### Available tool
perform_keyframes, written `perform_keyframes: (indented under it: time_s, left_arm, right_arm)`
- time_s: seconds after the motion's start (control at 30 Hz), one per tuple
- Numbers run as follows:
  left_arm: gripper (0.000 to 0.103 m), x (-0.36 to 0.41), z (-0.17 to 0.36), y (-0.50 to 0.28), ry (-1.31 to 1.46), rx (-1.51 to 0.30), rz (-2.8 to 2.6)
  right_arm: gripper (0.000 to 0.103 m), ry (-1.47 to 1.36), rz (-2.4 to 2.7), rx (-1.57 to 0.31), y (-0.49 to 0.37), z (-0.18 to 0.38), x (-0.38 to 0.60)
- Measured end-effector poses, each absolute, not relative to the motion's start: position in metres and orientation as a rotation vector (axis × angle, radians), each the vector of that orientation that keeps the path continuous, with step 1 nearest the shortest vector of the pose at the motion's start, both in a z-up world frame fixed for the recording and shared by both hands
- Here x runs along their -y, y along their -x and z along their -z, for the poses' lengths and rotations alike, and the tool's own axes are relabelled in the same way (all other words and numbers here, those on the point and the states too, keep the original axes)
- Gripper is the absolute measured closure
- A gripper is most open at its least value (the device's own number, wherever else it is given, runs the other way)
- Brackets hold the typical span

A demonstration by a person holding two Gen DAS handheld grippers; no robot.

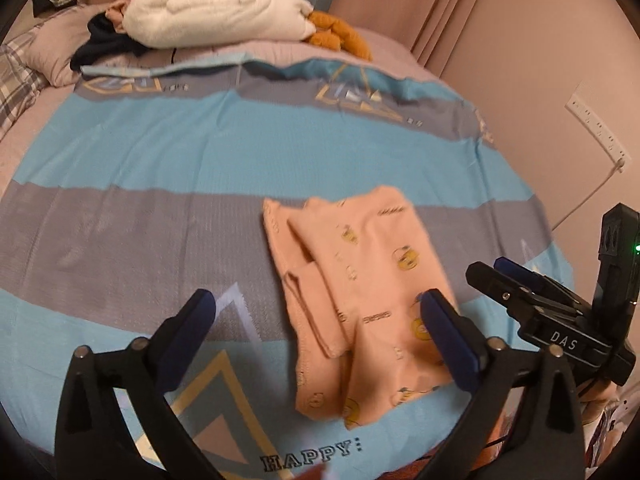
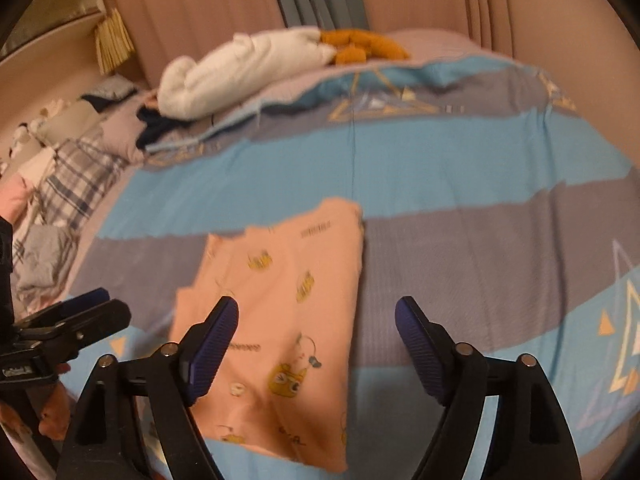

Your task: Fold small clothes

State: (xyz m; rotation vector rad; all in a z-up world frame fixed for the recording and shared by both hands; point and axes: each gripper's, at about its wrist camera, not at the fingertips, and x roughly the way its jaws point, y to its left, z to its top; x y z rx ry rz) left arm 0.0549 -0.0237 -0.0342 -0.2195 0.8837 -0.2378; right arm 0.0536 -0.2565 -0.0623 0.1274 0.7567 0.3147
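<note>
Your left gripper (image 1: 316, 312) has its jaws spread wide over the peach garment (image 1: 360, 300), gripping nothing. Your right gripper (image 2: 316, 320) is just as wide, also holding nothing. The garment lies partly folded on the striped bedspread (image 1: 140, 160), close to the bed's near edge.

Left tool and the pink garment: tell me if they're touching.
Cannot tell. In the left wrist view the open left tool has one finger overlapping the pink garment, but nothing shows whether it touches or hovers above.
</note>
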Motion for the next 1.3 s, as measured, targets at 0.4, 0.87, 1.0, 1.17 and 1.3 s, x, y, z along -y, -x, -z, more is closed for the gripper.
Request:
perform_keyframes:
  time_s: [0.4, 0.87, 1.0, 1.17, 1.3]
  left_arm:
    - [0.000, 0.036, 0.018, -0.033, 0.114, -0.839, 0.209]
    - [0.000, 0.050, 0.028, -0.026, 0.094, -0.883, 0.239]
    - [0.000, 0.049, 0.027, -0.025, 0.093, -0.883, 0.224]
    - [0.000, 0.048, 0.028, -0.026, 0.085, -0.889, 0.208]
    - [0.000, 0.048, 0.027, -0.026, 0.083, -0.888, 0.205]
  right_arm:
    - [0.008, -0.094, -0.328, -0.650, -0.035, 0.040, 0.252]
    - [0.008, -0.111, -0.295, -0.682, -0.031, 0.047, 0.256]
    - [0.008, -0.120, -0.297, -0.683, -0.031, 0.046, 0.257]
    - [0.008, -0.108, -0.291, -0.687, -0.031, 0.046, 0.256]
    - [0.008, -0.092, -0.295, -0.692, -0.031, 0.047, 0.252]
